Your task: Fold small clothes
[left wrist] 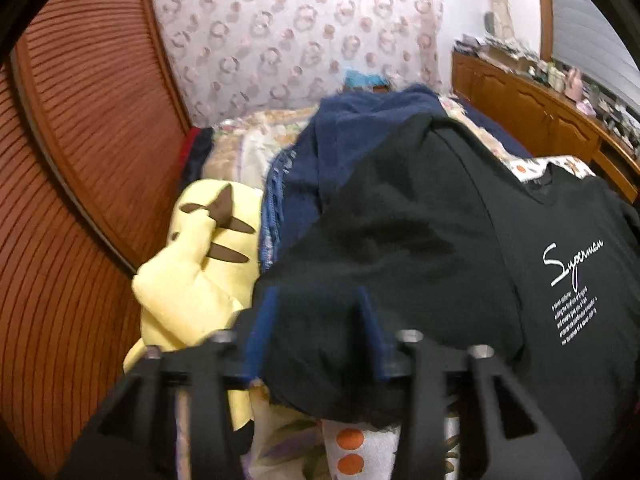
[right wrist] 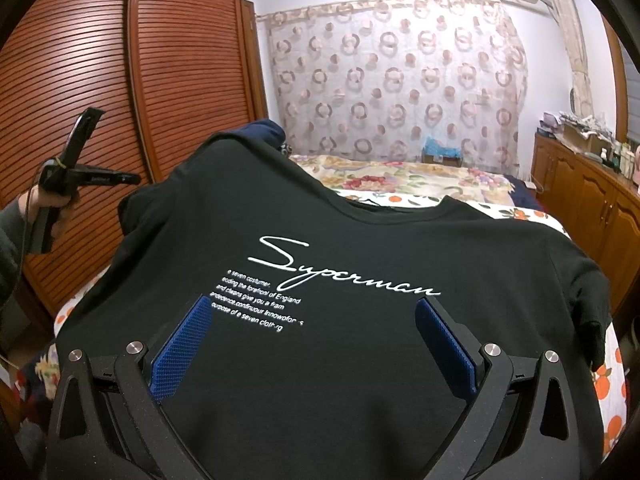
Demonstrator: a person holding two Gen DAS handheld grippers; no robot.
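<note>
Your black T-shirt lies spread face up on the bed, reaching toward its left edge beside a yellow plush toy; its white script reads "Superman" above small lines partly legible as "e seven costumer... forefront of England". Your right gripper hovers over the print with fingers spread wide, gripping nothing. Your left gripper has its fingers parted around the shirt's folded edge, unclamped.

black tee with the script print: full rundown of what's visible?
The black T-shirt looks like soft knit with a round neck, short sleeves, and white script above small text lines. It lies front up on the floral bedspread, its left side draped over navy clothes. Cloth sits between the left gripper fingers; the right gripper is open above the print.
</note>
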